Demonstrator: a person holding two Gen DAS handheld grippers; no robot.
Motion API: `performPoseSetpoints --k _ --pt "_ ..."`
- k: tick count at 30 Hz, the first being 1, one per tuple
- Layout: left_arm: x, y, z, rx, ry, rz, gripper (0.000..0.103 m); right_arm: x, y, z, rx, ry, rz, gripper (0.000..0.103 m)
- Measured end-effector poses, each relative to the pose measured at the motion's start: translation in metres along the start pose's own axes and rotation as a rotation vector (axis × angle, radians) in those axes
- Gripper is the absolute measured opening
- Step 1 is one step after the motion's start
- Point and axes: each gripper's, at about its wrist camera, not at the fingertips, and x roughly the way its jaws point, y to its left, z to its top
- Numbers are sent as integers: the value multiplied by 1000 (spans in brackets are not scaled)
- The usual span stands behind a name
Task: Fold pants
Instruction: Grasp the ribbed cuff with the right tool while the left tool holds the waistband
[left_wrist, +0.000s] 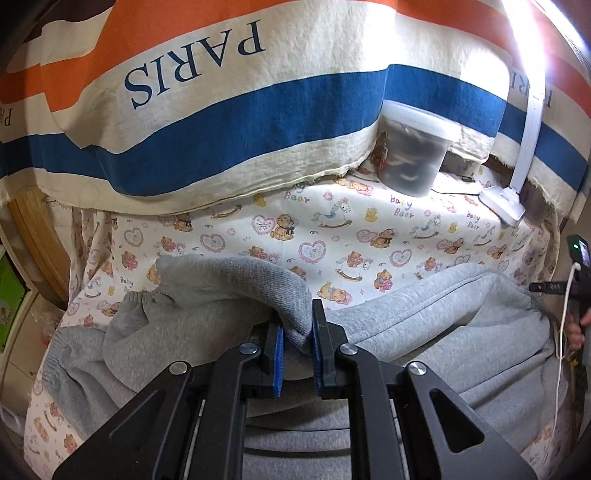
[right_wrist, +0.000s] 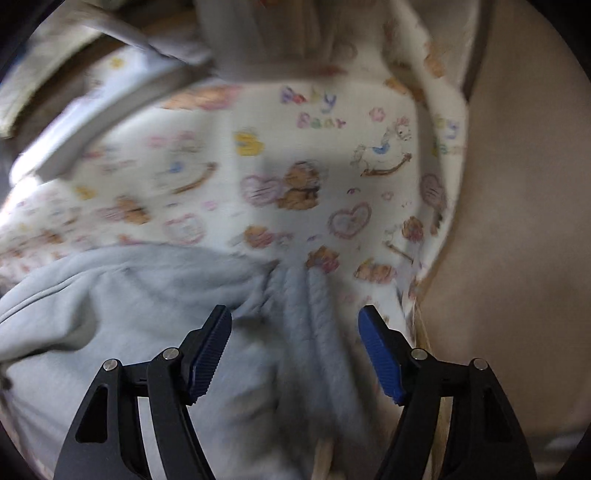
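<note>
Draped with a cartoon bear-print sheet, the table carries the grey pants, with a striped "PARIS" cloth hanging behind it. Left claw is pinched tight on a raised fold of the grey knit, the fabric squeezed between its blue pads and lifted off the rest of the garment. Right claw stands spread wide, holding nothing, poised above a bunched, ribbed part of the pants near the table's right edge; that view is blurred, so whether it touches the cloth cannot be told. Outward from the left claw, the pants spread in loose humps across the near side of the sheet, with a gathered cuff to the left. Farther back stand a lidded plastic tub and a white lamp. Judging by the look, this is thick, soft sweatshirt fleece: light, limp, not slippery, sagging wherever unsupported. It will likely handle best gripped at a firm edge, such as the ribbed band or cuff, with both claws well apart to keep the fold straight.
</note>
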Motion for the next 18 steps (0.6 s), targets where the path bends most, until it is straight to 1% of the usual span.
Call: performPoseSetpoints --k 3,6,7,8,9,10,11,12,13,15,17,18 --pt "7 1 1 7 4 10 11 23 -7 12 20 42 42 73" --pt "17 3 2 8 12 17 11 41 -18 17 76 84 144 73" --pt "21 3 2 5 18 18 11 48 -20 16 85 113 194 73" --pt "25 4 2 1 26 17 11 55 -20 14 89 145 237 71" --pt "29 4 2 -3 34 17 11 59 -19 11 96 166 284 53" --pt "33 5 2 -7 39 20 11 59 -18 9 97 168 298 39" --pt "36 5 2 -8 41 24 11 56 -15 7 85 146 283 34" --pt "38 5 2 -9 40 28 11 48 -12 6 71 108 271 27" --pt "40 5 4 -9 36 29 11 36 -7 6 55 59 247 23" --pt "39 5 11 -12 14 28 11 11 4 4 1 -43 184 22" --pt "35 6 23 -30 -13 22 11 -23 21 4 -81 -154 114 21" --pt "31 6 30 -38 -29 17 11 -37 26 4 -91 -192 100 21"
